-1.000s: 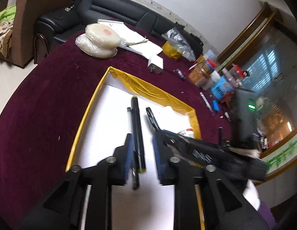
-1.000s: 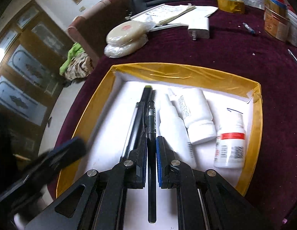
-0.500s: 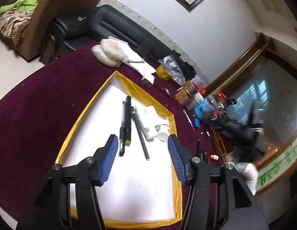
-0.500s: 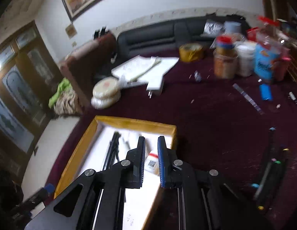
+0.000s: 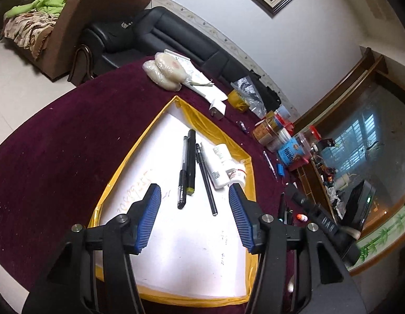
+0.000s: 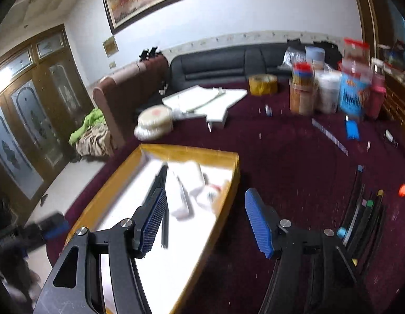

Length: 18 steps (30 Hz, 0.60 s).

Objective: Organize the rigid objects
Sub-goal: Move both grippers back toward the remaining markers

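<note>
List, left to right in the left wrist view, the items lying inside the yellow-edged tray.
Clear-barrelled black pen → thick black marker with a yellow-green end → thin black pen → white plastic bottles, the small one with a red band rightmost.

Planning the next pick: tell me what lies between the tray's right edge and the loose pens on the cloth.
Right wrist view: only bare maroon cloth separates the yellow-rimmed tray from the loose pens; the opening right gripper hovers there, empty.

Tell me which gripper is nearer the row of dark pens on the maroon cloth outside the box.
Right. The right gripper hangs just beside the pens; the left gripper stays over the yellow-edged box.
</note>
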Motion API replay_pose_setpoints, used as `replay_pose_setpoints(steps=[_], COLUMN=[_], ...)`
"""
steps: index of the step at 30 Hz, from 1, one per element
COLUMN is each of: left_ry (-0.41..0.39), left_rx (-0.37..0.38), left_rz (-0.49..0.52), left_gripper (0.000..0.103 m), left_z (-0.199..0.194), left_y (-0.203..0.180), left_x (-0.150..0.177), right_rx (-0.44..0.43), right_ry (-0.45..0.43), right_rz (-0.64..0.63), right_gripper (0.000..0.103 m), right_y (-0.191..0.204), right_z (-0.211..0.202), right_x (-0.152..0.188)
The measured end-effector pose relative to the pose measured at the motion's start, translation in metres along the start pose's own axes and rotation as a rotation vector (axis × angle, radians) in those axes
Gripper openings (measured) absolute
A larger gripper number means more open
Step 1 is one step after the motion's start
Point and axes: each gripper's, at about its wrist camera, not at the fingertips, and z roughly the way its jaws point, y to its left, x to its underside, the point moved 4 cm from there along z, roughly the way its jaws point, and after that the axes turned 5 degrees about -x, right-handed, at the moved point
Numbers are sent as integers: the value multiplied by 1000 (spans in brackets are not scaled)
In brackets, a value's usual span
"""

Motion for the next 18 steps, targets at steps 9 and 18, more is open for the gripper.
replay_pose_setpoints(steps=[9,18], left_ry=[45,130], left_rx=[-44,-22], left_rz=[35,253], left_gripper=[55,55], left_z=[14,46], left_y=[-20,-108], left_x=[10,42], right_rx=[60,286], right_ry=[-40,-173], right_rz=[72,262], right_gripper=[58,58], right_y=[-66,-218], right_z=[-34,-95], right_x=[26,34])
